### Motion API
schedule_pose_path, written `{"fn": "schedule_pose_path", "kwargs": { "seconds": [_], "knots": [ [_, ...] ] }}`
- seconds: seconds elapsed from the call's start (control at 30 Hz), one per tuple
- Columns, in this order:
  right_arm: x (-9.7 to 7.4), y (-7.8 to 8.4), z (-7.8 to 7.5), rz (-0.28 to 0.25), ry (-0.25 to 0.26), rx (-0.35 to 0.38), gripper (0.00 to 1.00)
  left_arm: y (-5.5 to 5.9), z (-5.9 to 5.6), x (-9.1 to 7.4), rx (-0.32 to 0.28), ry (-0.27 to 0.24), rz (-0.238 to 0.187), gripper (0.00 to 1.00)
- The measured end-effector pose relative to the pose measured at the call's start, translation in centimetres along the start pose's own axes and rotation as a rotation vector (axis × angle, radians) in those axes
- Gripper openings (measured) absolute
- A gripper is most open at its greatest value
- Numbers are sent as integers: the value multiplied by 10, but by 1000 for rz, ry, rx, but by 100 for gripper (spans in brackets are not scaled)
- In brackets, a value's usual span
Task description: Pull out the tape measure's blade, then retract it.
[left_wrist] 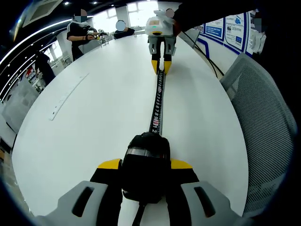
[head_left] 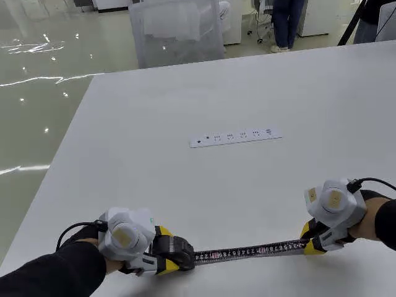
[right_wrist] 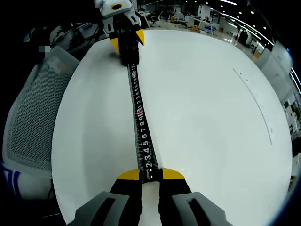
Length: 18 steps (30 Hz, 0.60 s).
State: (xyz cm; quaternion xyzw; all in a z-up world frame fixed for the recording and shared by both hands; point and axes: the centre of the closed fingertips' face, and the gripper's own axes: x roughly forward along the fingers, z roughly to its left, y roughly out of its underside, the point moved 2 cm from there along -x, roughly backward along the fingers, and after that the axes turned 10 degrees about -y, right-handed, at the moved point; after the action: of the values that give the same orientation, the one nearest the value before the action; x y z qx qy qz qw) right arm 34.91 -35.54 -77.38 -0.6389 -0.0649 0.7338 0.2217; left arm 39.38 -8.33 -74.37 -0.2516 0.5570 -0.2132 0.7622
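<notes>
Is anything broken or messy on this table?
Nothing stands out. The blade runs straight, without kinks, from the tape measure case in the left gripper to the right gripper, which pinches its end. The white strip lies flat on the table.

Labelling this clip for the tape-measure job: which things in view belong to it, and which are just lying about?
In use:
tape measure case, held by the left gripper
blade, drawn out along the table
right gripper, pinching the blade's tip

Lying about:
white power strip
translucent bin beyond the table
mesh chair
</notes>
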Motion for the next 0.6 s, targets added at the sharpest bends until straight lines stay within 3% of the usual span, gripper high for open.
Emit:
{"fn": "schedule_pose_path", "kwargs": {
  "seconds": [0.27, 0.33, 0.37, 0.5, 0.6],
  "knots": [
    [0, -1, 1, -21, 15, 26, 9, 0, 0, 0, 8, -9, -6, 30],
    [0, -1, 1, 0, 13, 0, 9, -1, 1, 0, -20, -11, -3, 31],
    [0, -1, 2, 2, 4, -15, 9, -1, 0, 0, 17, -11, -2, 32],
    [1, -2, 3, 6, 2, -67, 9, -1, 0, 1, 28, -12, -2, 32],
    [0, -1, 3, -7, 16, -66, 9, -1, 0, 2, 26, -13, -2, 32]
  ]
}}
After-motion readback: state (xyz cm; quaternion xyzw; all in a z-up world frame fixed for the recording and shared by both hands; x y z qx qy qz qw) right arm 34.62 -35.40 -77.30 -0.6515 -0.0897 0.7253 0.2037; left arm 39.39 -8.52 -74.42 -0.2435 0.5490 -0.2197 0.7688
